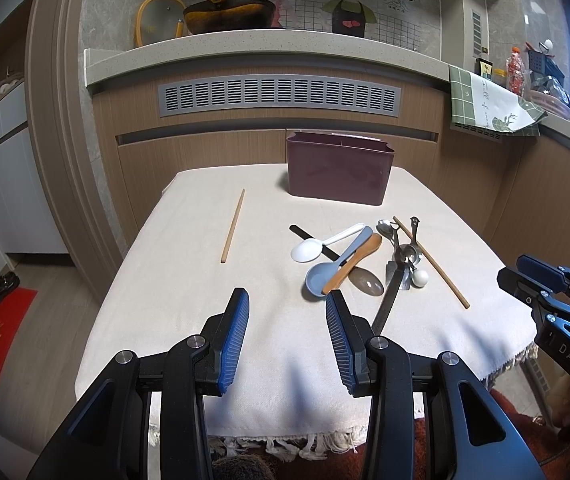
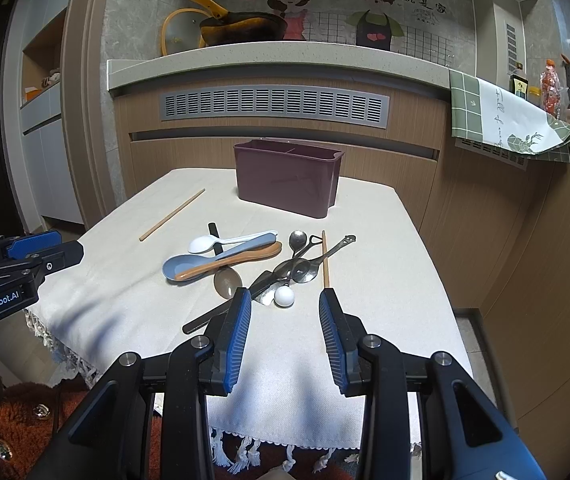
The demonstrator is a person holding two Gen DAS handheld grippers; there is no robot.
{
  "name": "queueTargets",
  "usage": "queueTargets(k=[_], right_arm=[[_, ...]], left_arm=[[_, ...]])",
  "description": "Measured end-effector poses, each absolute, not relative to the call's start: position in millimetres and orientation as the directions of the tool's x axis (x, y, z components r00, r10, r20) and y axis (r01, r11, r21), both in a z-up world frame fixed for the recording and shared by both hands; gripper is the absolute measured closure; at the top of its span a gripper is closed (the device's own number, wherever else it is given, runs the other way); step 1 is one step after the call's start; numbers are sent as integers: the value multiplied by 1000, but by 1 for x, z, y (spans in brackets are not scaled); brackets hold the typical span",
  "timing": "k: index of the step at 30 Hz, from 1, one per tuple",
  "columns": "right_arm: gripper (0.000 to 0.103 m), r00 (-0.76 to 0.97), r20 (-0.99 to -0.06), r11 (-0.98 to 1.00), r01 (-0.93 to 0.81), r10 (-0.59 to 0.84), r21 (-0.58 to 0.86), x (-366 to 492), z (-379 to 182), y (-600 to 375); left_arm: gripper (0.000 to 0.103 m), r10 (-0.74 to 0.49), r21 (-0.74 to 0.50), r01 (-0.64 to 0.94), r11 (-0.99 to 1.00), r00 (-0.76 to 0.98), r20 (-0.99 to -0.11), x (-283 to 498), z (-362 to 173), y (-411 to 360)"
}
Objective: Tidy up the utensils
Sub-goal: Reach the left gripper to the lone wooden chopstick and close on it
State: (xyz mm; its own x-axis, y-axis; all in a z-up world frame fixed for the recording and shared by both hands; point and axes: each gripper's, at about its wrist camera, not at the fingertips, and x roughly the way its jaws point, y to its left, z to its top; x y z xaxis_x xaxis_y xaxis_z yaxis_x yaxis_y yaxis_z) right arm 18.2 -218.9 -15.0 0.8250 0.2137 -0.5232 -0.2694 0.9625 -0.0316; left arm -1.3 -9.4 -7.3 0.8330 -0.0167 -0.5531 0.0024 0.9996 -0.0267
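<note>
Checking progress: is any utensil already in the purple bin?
No: the purple bin shows only its bare divider, and the spoons lie on the cloth.

Yellow-handled pan (image 1: 225,16) and checked towel (image 2: 501,120) on counter (image 1: 245,46).

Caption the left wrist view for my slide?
Open left gripper hovers over the cloth-covered table, facing scattered utensils and maroon caddy.
</note>
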Motion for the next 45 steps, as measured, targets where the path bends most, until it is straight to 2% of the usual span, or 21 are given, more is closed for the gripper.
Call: queueTargets(k=[6, 12, 17, 21, 35, 41, 45], right_arm=[[69, 823, -522, 959, -281, 223, -33, 19, -14, -219], [71, 845, -500, 966, -251, 191, -55, 41, -6, -234], [71, 819, -546, 966, -251, 178, -60, 70, -10, -241], [71, 798, -578, 964, -256, 170, -70, 92, -18, -242], [71, 747, -648, 959, -268, 147, -91, 173, -43, -216], [71, 726, -672, 952, -287, 146, -103, 184, -51, -218], [71, 705, -695, 963, -260, 141, -68, 193, -55, -228]], left_arm=[[62, -40, -38, 23, 999, 827, -561, -3, -8, -14], [62, -93, -99, 43, 994, 817, -569, 17, -11, 5], [62, -112, -176, 4, 984, 786, -608, 59, -23, 31], [62, -36, -163, -83, 983, 786, -617, 93, -31, 55], [62, -50, -129, -89, 988, 601, -798, 279, -76, 80], [62, -59, -138, -90, 986, 589, -806, 303, -81, 82], [62, -25, -86, -79, 993, 576, -817, 306, -83, 75]])
